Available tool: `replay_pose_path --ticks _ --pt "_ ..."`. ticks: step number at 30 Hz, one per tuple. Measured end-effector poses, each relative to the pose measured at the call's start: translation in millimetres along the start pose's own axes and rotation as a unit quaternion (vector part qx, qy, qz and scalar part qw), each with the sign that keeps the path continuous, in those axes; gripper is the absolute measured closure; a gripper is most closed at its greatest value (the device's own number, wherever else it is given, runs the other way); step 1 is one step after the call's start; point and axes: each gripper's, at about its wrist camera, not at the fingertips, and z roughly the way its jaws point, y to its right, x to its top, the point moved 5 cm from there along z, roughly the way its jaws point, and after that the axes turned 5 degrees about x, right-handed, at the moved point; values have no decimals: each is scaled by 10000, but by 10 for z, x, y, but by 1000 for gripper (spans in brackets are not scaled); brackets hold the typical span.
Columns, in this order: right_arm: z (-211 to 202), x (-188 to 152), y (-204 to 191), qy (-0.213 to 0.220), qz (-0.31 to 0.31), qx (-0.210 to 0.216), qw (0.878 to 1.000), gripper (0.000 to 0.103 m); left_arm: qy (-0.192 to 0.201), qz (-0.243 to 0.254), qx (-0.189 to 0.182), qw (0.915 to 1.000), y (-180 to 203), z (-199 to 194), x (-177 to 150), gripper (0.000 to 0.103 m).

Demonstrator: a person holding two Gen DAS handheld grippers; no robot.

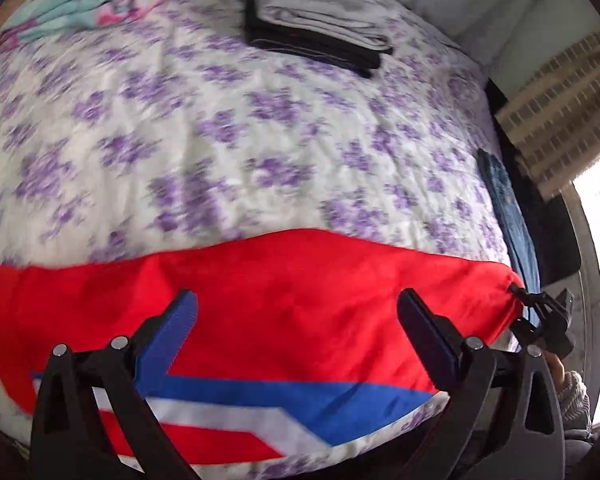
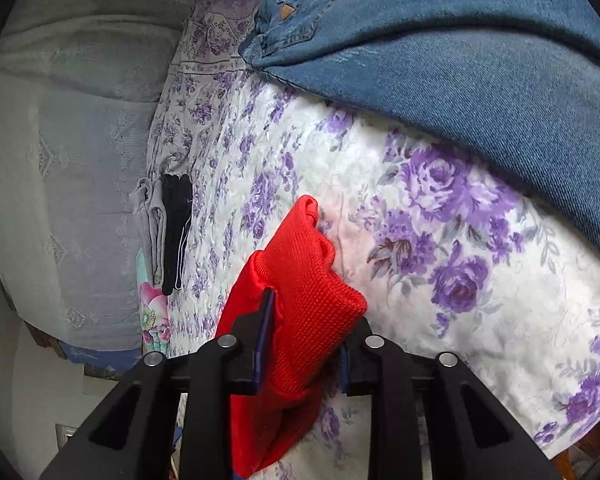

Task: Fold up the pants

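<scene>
I had the red pants (image 1: 260,304) lying across the near edge of the floral bedspread (image 1: 220,152), their blue and white stripes toward me, with a folded stack of grey and black clothes (image 1: 320,28) well apart at the far side. My left gripper (image 1: 296,320) hung over the red cloth with its fingers spread wide and nothing between them, while my right gripper (image 2: 304,344) was clamped on a bunched end of the pants. Only the right wrist view showed the blue jeans (image 2: 480,60) spread over the bedspread's edge, and only the left showed the stripes.
</scene>
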Motion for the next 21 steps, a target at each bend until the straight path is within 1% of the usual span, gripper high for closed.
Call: replay_pose_path --ticks 2,3,4,6,9,13,15,18,21 --pt "-23 -11 -129 136 -254 -175 9994 81 -50 -298 346 9989 -367 -66 -132 5" --pt "-40 -13 -192 215 -369 -272 9987 82 -46 -473 405 9980 -523 -112 -194 5" --pt "-58 -25 -275 312 -515 -370 9975 82 0 -676 375 9970 -651 -184 -245 5" --pt "-71 -74 -519 463 -1074 -640 9911 82 158 -963 213 9950 -819 -343 -299 5" --pt "-34 -223 -980 591 -2138 -949 9705 82 391 -1022 135 9939 -954 -562 -289 5" --pt "160 -556 -1581 553 -3368 -1062 9339 82 528 -972 103 9938 -1049 -733 -277 5" --pt "301 -783 -1824 475 -3938 -1079 9116 82 558 -1035 82 9930 -1119 -774 -296 5" --pt "567 -1198 -2079 243 -4748 -1114 8727 82 570 -1158 87 9916 -1255 -817 -370 5" --pt "854 -1680 -2188 -42 -5519 -1129 8262 82 571 -1315 88 9896 -1400 -854 -443 5"
